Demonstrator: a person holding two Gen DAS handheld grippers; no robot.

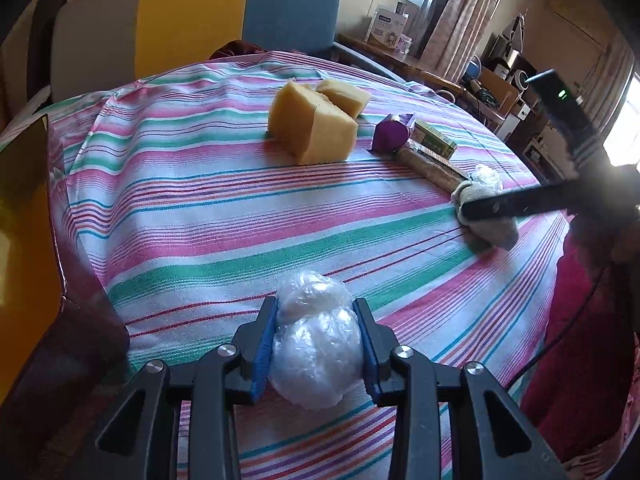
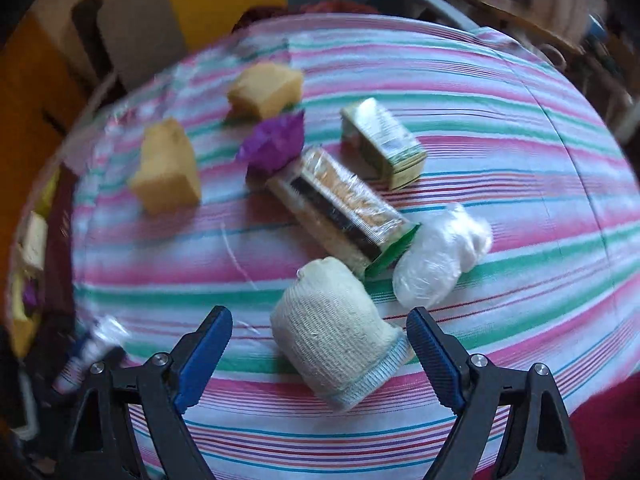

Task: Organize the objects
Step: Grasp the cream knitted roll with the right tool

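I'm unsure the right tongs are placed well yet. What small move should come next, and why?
Probably lower the right tongs a little and close on the rolled sock. They stand open with the sock between the pads, neither touching it. The left tongs already grip a plastic-wrapped bundle.

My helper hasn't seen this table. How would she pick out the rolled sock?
On the striped cloth, find the long wrapped packet. At its near end lie two pale bundles: the sock is the knitted cream one with a blue cuff, not the shiny plastic bundle.
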